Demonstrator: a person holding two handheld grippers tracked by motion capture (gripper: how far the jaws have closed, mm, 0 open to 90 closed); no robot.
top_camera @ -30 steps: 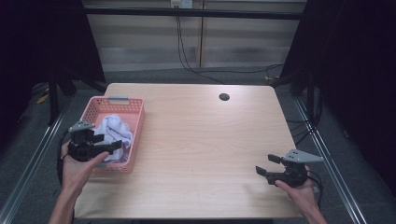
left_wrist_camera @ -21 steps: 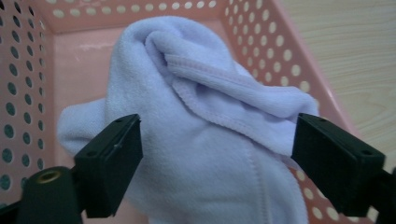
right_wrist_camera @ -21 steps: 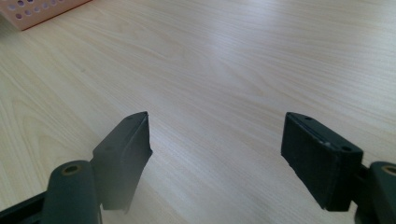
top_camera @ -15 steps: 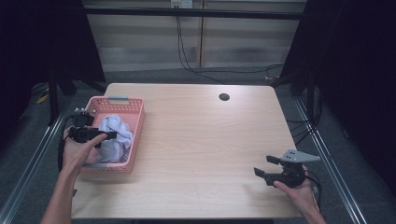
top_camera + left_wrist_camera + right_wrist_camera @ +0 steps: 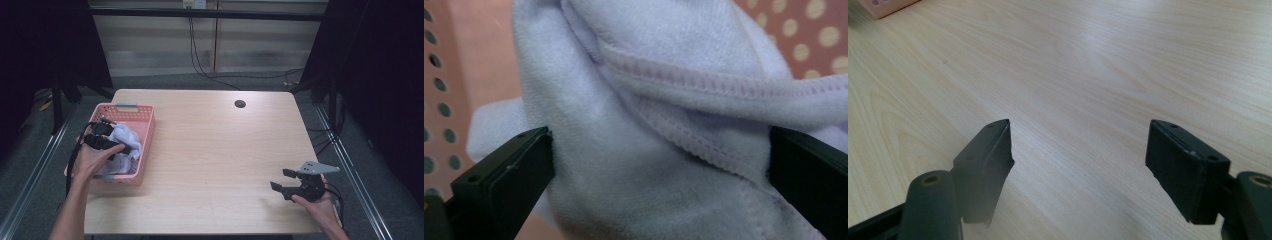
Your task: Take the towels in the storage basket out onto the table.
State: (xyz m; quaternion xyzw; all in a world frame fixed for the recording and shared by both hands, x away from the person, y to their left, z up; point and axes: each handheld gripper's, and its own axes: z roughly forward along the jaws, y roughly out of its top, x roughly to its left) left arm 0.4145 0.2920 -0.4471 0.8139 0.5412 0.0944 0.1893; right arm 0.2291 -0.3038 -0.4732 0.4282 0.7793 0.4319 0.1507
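A: What is being reached for by the left gripper [image 5: 112, 145]?

B: A pale lilac cloth [image 5: 664, 115], which is lying bunched inside the pink basket [image 5: 145, 145] at the table's [image 5: 215, 150] left edge. The gripper is being held over the basket, its jaws pointing into the cloth.

A: Is the cloth being pinched?

B: It is not being squeezed. In the left gripper view the jaws are standing wide, having just been opening, with the cloth's stitched hem bulging between them. The fabric is being brushed at both tips, but no pressing is being done.

A: What is being seen around it?

B: The perforated basket walls are being shown behind the cloth on both sides. Part of the cloth is being hidden in the high view by the hand and gripper body.

A: And the right gripper [image 5: 286, 181]?

B: It is being held low near the table's near right corner, well apart from the basket. Its jaws are being kept spread, with bare wood between them. A small dark hole [image 5: 240, 104] is being seen in the far part of the tabletop.
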